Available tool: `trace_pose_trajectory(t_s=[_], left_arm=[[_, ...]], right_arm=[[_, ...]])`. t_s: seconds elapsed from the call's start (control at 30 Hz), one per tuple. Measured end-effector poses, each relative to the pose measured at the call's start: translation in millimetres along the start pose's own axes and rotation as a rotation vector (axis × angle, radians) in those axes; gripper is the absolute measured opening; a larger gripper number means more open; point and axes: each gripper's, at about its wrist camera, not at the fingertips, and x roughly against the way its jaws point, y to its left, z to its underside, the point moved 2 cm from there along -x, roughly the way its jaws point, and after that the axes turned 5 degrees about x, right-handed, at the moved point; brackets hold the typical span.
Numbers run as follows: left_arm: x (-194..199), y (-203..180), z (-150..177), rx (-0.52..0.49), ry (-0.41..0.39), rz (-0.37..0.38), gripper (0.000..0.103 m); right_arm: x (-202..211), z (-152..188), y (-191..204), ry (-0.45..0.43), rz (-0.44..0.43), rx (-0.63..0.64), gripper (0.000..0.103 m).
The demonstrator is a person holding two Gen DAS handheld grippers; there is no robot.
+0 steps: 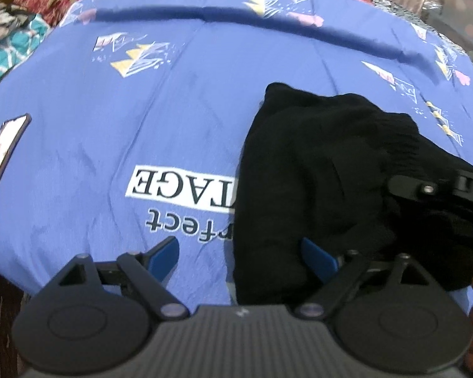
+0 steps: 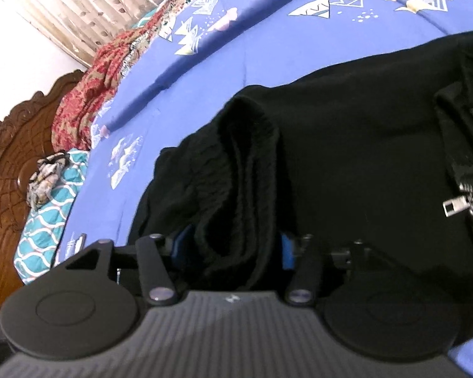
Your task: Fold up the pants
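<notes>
While bunched on blue bedsheet [image 1: 189, 100], black pants [image 1: 315, 163] seemingly pinched by right gripper [image 2: 233, 249]; left gripper [image 1: 241, 252] spread.

So that's one pair of black pants [image 1: 315, 170], two grippers (left [image 1: 241, 256], right [image 2: 233, 249]), one blue bedsheet [image 1: 173, 100], one phone [image 1: 3, 154], one red patterned blanket [image 2: 88, 94], and one teal pillow [image 2: 47, 226].

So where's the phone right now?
In the left wrist view, the phone lies at the far left edge on the blue bedsheet, apart from the black pants.
</notes>
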Motion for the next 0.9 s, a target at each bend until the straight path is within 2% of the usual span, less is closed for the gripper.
trace_pose_trajectory(t_s=[0.23,0.47,0.9], left_arm=[[-2.8,1.6,1.7,0.011,0.013,-0.01,0.094],[-6.9,4.2,3.5,0.026,0.028,-0.005,0.098],[-12.5,9.6,7.2,0.043,0.032,0.013,0.103]], right_arm=[[-0.9,0.6,7.9,-0.011,0.0,0.052,0.062],[-7.0,7.0,-4.0,0.019,-0.019,0.01,0.064],[-1.1,14.4,-9.3,-0.02,-0.065,0.022,0.071]])
